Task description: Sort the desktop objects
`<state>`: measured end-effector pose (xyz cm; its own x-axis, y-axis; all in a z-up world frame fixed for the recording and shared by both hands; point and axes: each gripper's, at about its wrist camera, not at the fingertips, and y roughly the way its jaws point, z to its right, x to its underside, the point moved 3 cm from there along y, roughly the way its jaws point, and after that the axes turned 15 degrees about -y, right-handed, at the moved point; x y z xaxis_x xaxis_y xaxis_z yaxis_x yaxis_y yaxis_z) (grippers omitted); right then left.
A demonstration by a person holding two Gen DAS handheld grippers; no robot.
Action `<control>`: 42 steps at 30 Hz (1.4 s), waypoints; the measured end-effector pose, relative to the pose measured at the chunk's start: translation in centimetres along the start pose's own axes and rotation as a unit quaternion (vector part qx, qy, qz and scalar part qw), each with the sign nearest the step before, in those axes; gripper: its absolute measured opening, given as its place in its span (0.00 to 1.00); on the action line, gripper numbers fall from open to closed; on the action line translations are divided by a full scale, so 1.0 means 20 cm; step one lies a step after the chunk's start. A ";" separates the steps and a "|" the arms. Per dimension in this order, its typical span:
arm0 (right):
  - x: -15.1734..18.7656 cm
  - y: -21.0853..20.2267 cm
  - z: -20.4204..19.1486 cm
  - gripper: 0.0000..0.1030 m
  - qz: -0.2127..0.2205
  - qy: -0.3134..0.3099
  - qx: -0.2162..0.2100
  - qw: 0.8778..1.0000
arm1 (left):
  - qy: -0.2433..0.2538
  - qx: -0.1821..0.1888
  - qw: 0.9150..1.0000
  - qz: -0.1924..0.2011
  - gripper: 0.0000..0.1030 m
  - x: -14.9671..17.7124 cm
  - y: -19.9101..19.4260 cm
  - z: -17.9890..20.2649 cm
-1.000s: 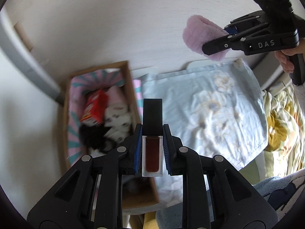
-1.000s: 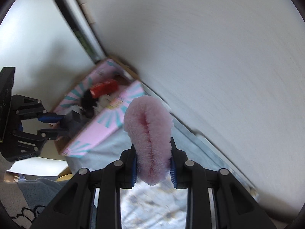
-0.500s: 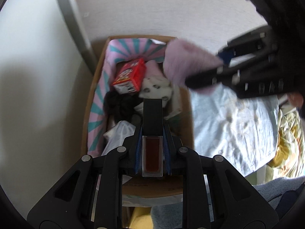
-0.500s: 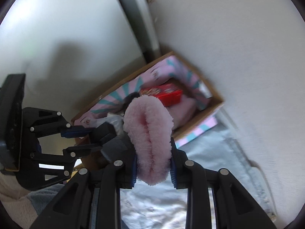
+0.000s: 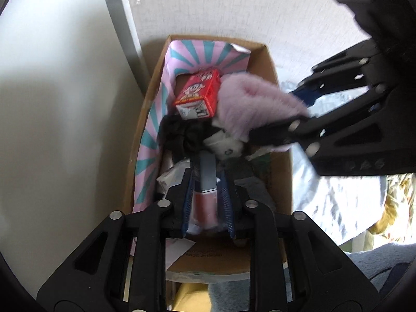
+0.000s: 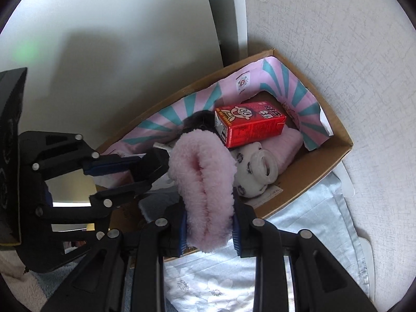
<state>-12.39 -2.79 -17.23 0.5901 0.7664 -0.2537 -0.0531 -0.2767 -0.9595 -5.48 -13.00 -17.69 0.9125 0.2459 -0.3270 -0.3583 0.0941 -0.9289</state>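
Over the cardboard box [image 5: 275, 83], the left tongs [image 5: 206, 202] have just been spreading; the glassy, square-sided lip gloss tube [image 5: 205, 195] stands between the ribbed blue pads, apparently free. The right tongs [image 6: 209, 223] squeeze a fluffy pink pad [image 6: 205, 182] above the box, beside a red carton [image 6: 249, 124].

A dark-capped lip-gloss tube [image 5: 205, 195] of red liquid stands cap-forward above the near end of the cardboard box [image 5: 282, 182]. A fluffy pink scrunchie [image 6: 205, 195], folded double, hangs over the box's middle.
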 end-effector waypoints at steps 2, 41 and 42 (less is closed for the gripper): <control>-0.01 0.01 0.00 0.37 -0.006 0.003 0.001 1.000 | -0.002 -0.007 1.000 -0.005 0.83 -0.01 0.00 -0.01; 0.91 -0.82 0.15 1.00 0.067 0.283 0.271 0.918 | 0.002 0.035 0.993 0.110 1.00 -0.12 -0.53 0.49; 0.96 -0.86 0.13 1.00 0.074 0.298 0.285 0.908 | 0.001 0.037 0.993 0.114 1.00 -0.10 -0.54 0.51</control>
<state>-2.32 18.24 -5.86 0.8651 0.2479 -0.4361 -0.4748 0.1241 -0.8713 -5.45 -4.65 -5.18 0.8069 0.2663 -0.5273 -0.5684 0.1071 -0.8157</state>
